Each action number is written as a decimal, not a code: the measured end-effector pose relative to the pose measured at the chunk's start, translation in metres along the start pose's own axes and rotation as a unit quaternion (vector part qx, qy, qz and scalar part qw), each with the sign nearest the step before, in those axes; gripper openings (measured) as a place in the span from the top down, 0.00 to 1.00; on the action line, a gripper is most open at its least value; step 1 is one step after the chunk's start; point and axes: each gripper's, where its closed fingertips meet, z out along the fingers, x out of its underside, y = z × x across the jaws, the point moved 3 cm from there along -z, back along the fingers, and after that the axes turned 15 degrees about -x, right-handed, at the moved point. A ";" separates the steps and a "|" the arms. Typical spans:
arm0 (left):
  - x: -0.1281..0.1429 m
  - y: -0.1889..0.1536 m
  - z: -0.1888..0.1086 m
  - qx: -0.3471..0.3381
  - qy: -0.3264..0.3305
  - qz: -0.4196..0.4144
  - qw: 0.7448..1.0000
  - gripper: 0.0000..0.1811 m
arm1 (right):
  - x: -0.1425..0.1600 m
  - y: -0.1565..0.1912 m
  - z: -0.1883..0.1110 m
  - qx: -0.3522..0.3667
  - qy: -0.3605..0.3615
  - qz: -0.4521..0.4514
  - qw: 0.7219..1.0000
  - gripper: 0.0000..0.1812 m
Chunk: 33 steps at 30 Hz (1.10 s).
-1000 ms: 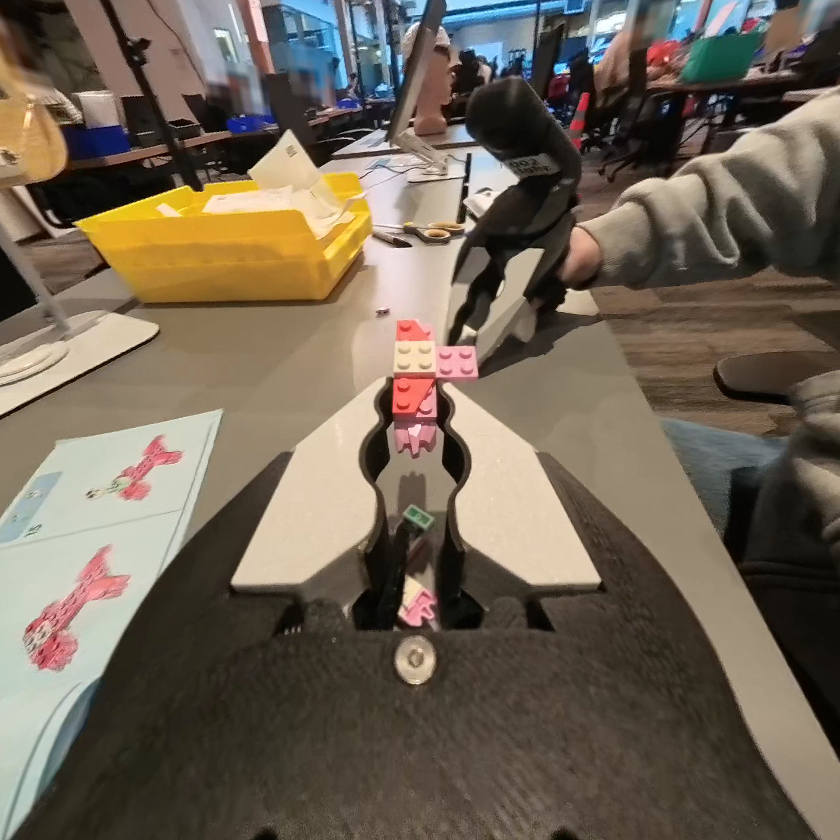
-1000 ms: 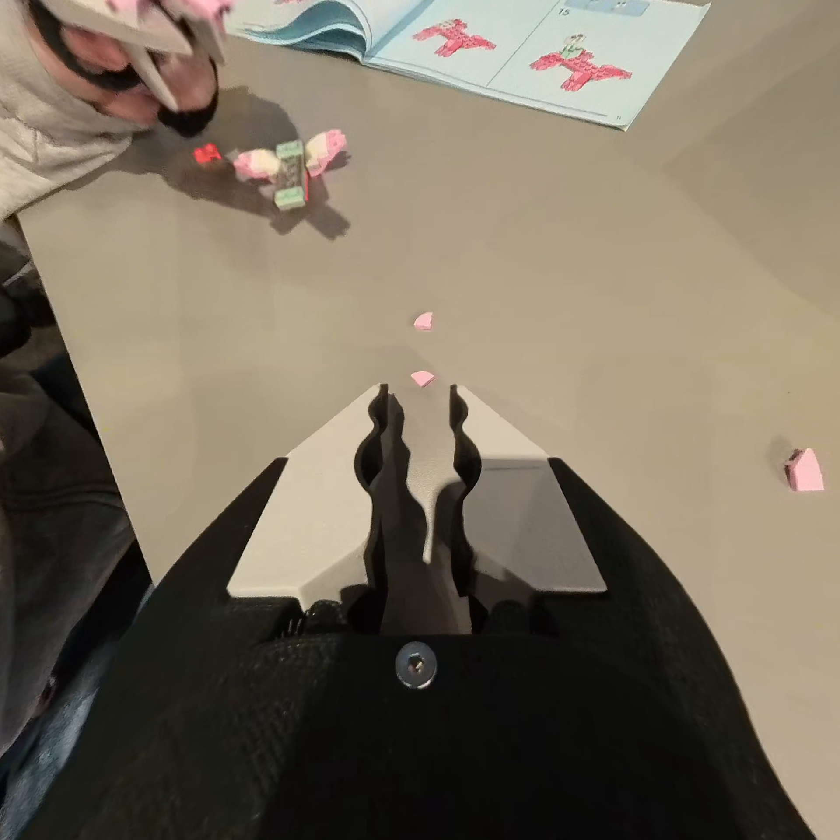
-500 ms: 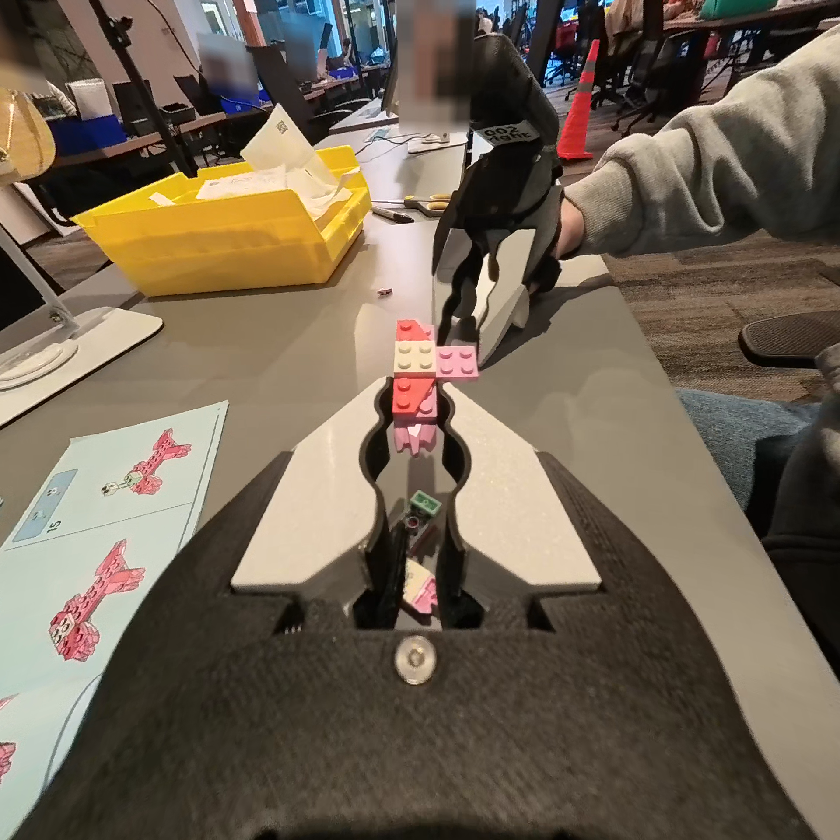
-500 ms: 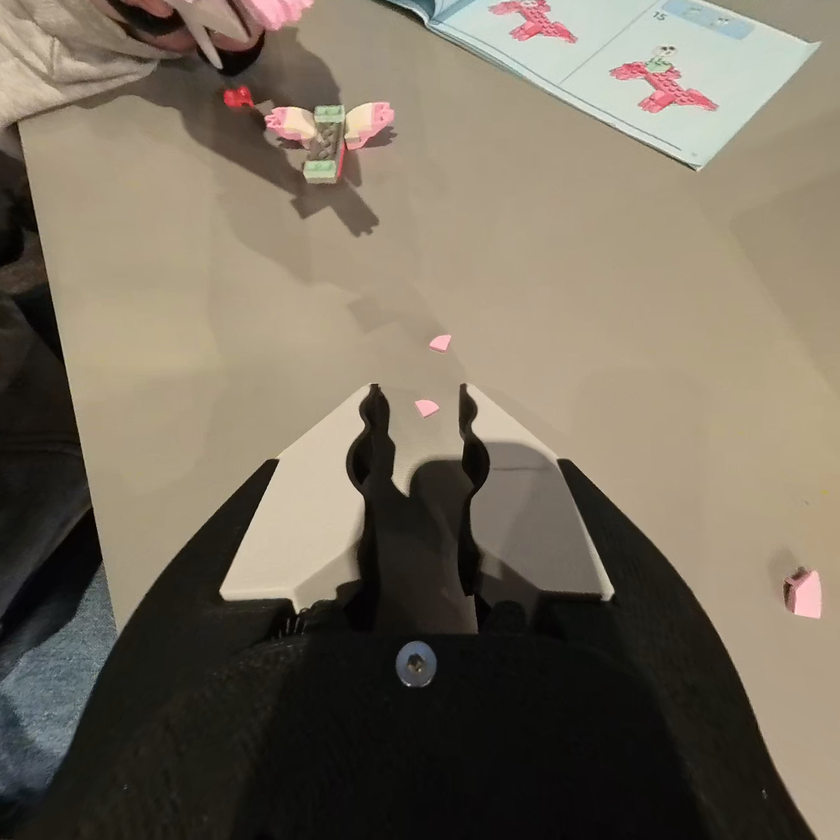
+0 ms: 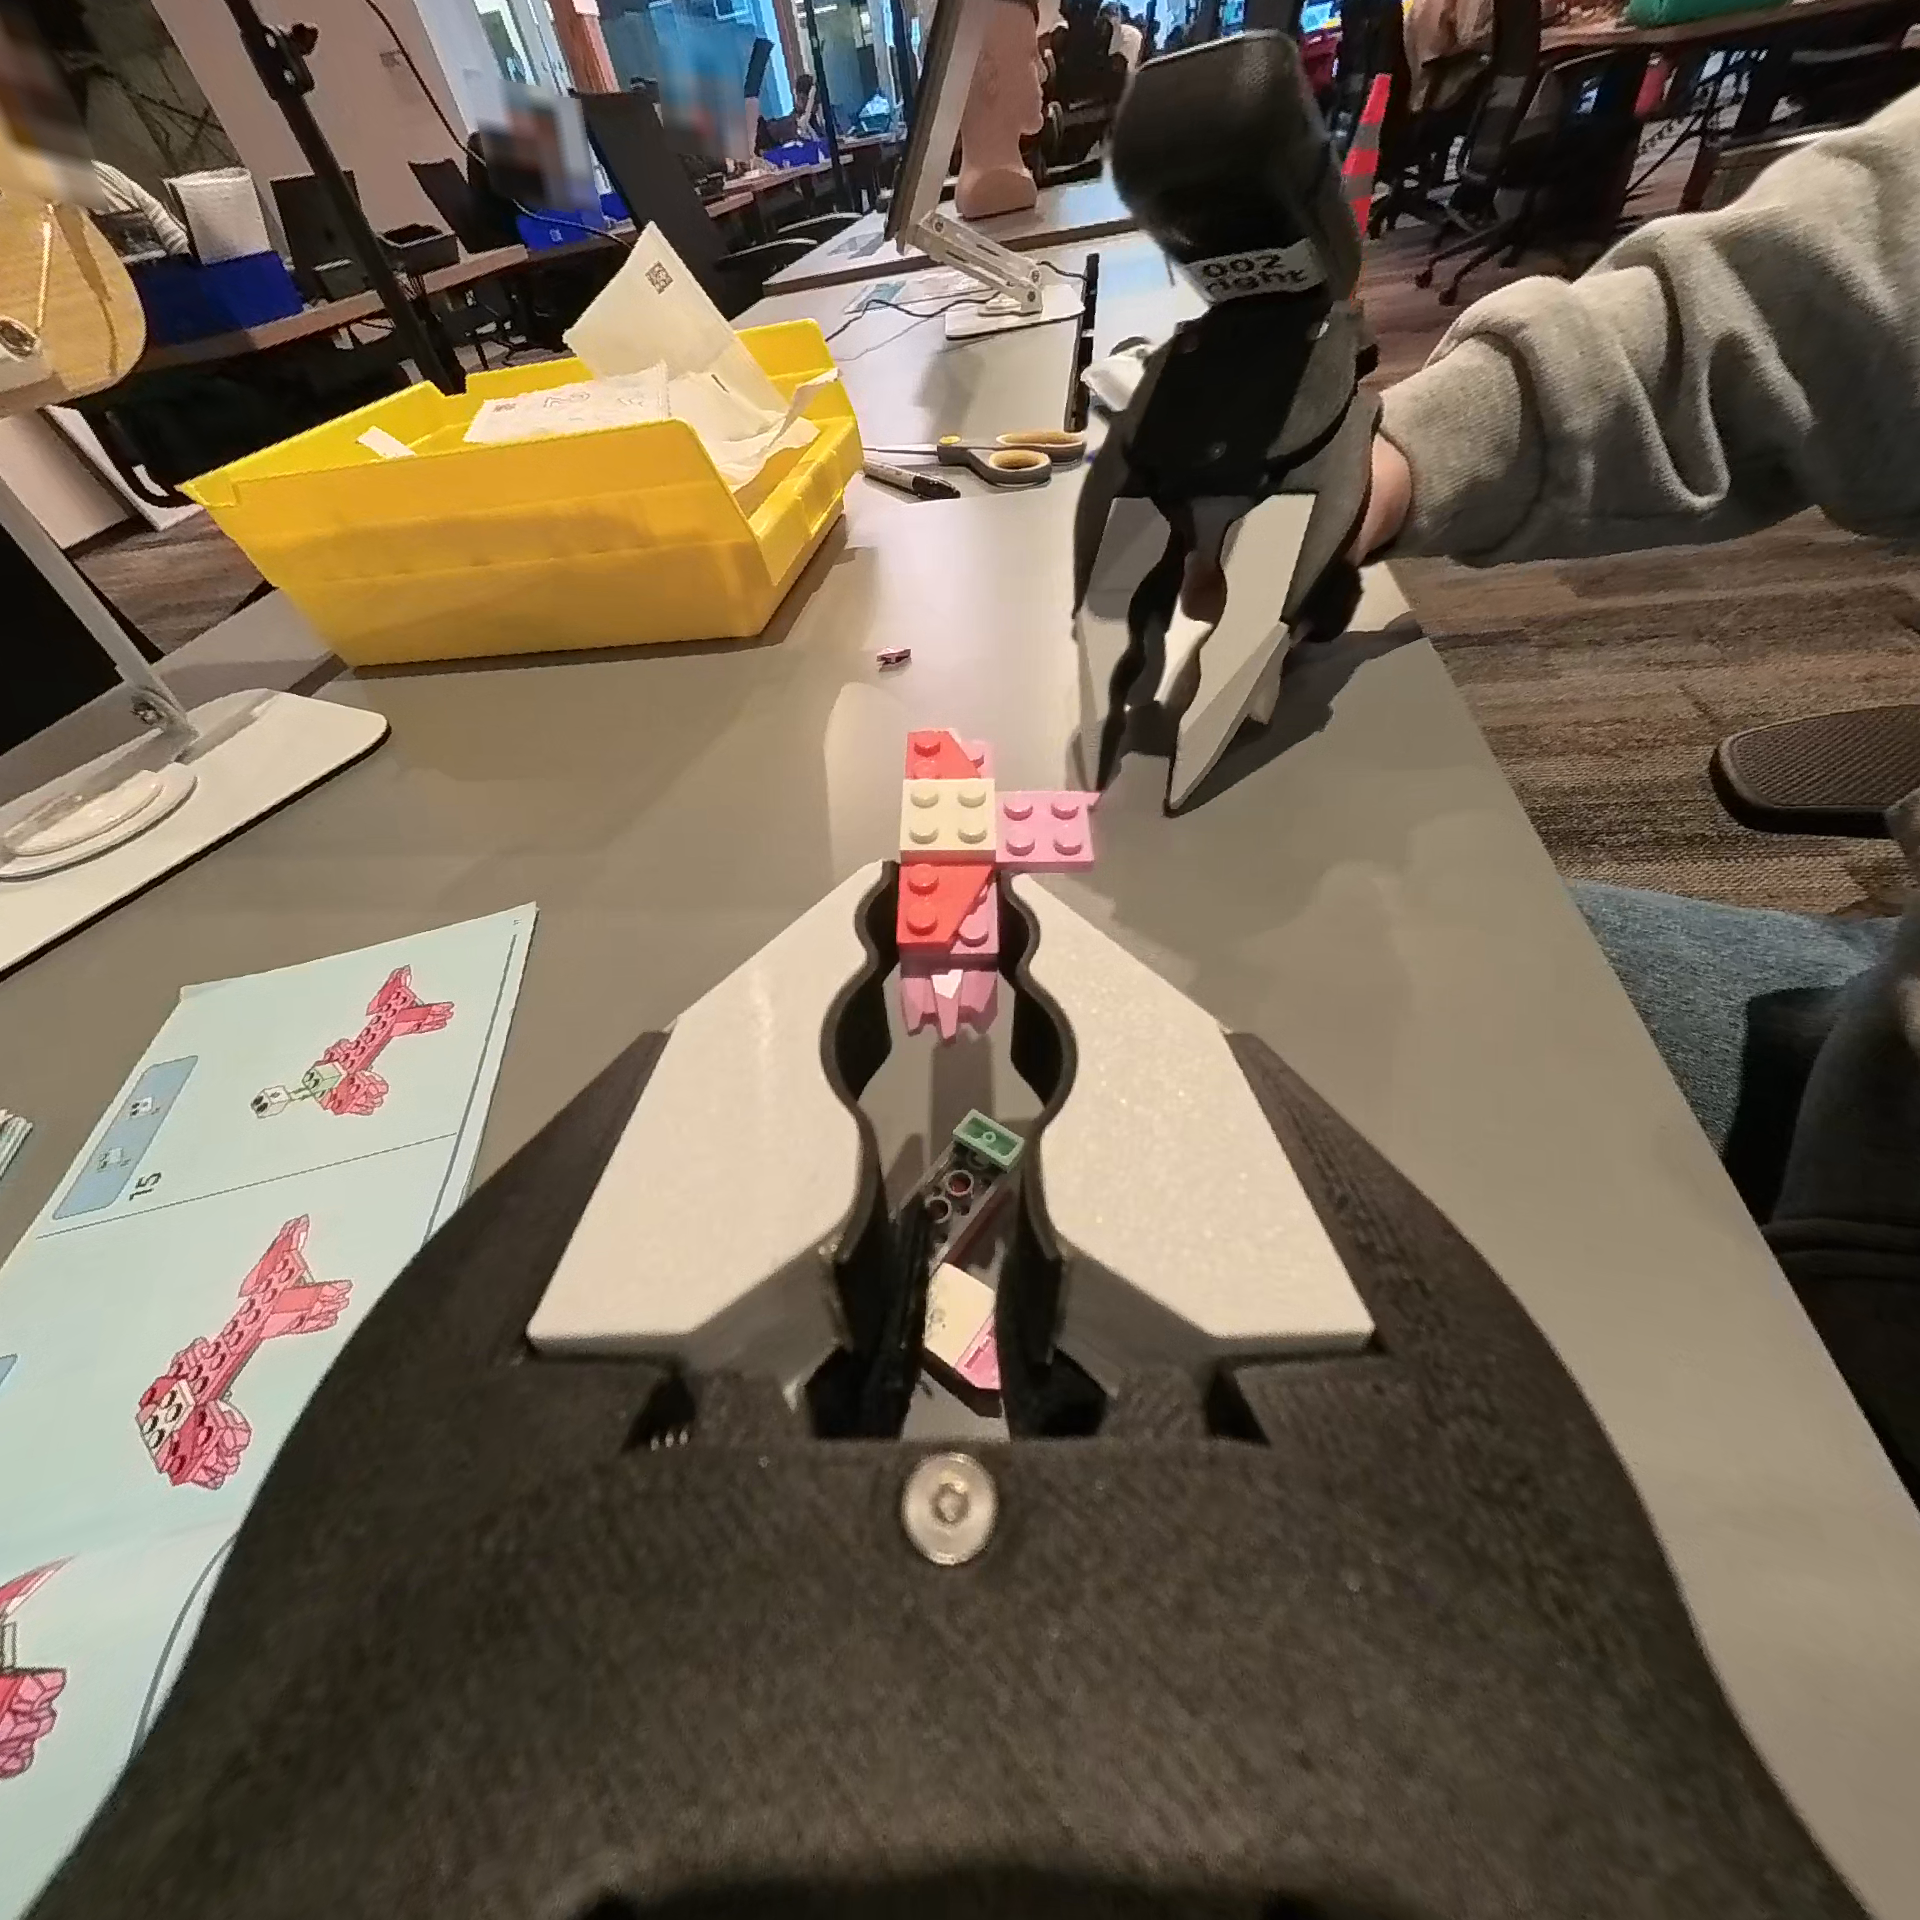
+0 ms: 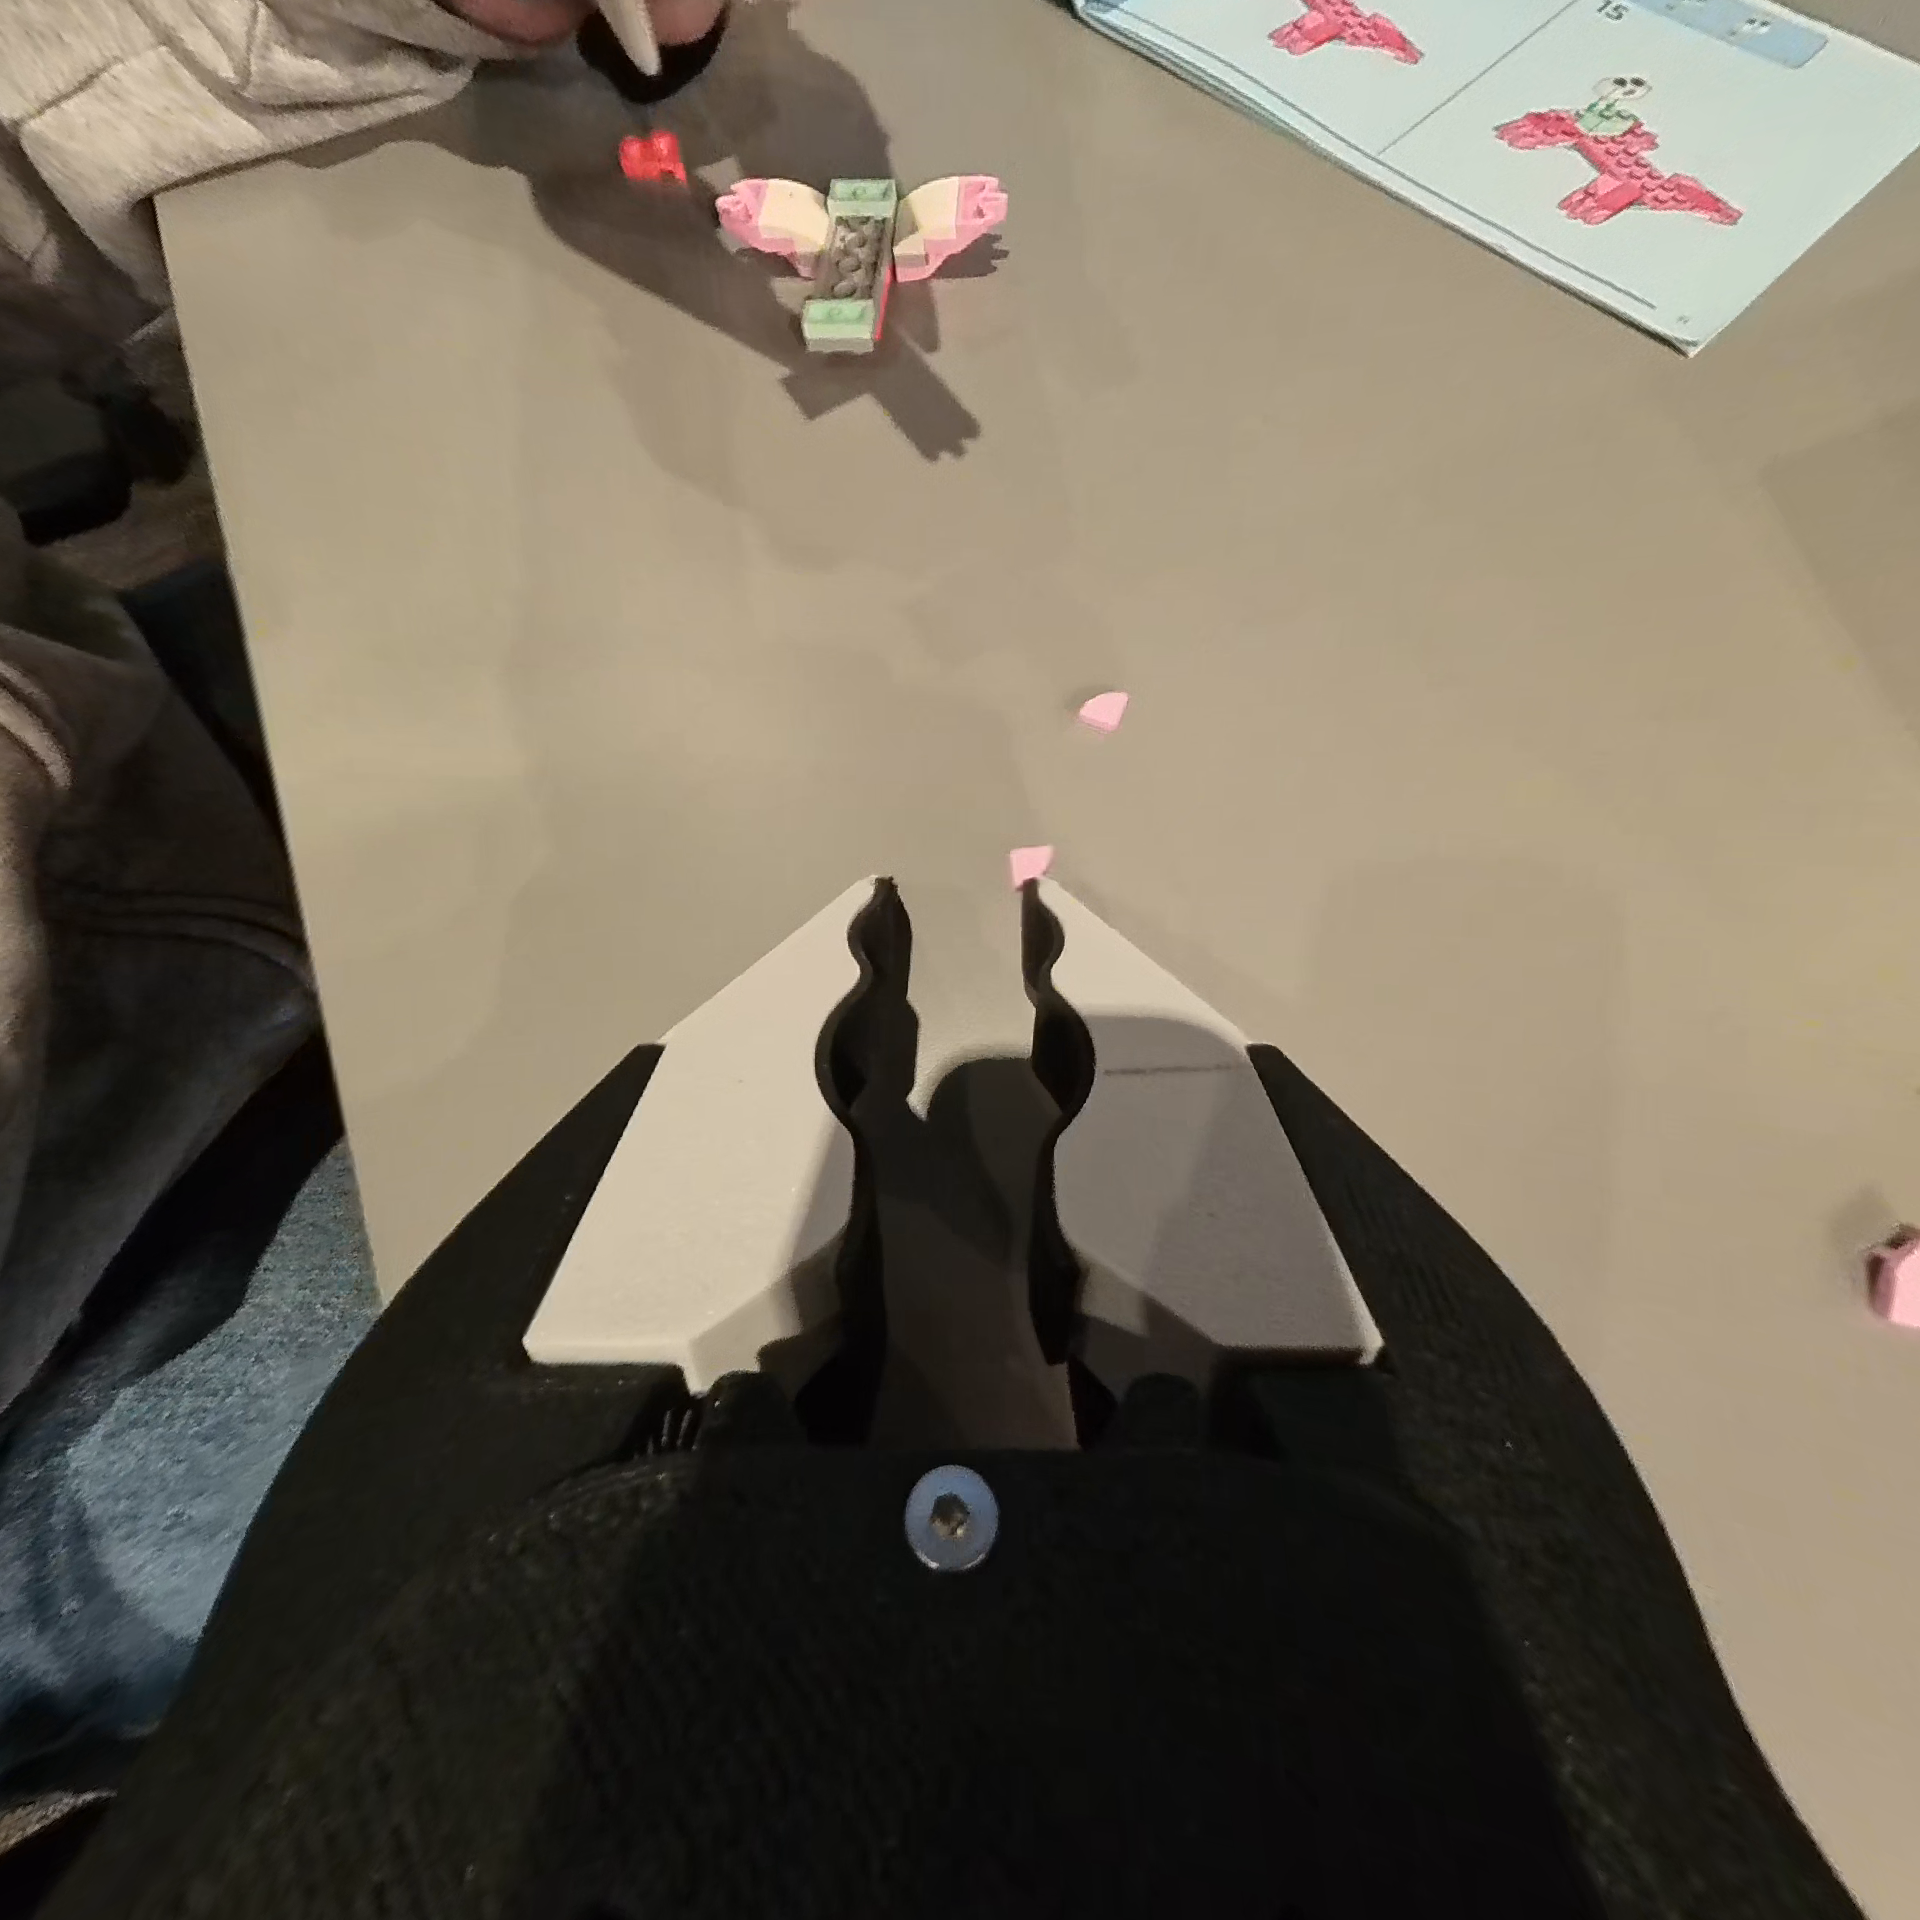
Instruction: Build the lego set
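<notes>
left gripper clamped on pink lego body, held aloft for fitting; right gripper parted, empty, straddling small pink tile on tabletop.

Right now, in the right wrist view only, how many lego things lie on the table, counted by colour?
Pink loose pieces: 3
Red loose piece: 1
Winged sub-assembly in pink, cream and green: 1
Total: 5
</notes>
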 end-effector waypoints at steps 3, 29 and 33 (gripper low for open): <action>0.001 0.000 0.001 0.001 0.002 0.000 1.000 0.91 | 0.000 0.007 0.001 -0.009 0.000 -0.011 1.000 0.88; 0.003 -0.001 0.001 0.004 0.007 0.004 1.000 0.91 | -0.008 -0.008 0.008 -0.027 0.016 -0.046 0.998 0.87; 0.002 0.000 0.000 0.003 0.006 0.002 1.000 0.91 | -0.006 -0.008 0.005 -0.031 0.017 -0.046 0.998 0.90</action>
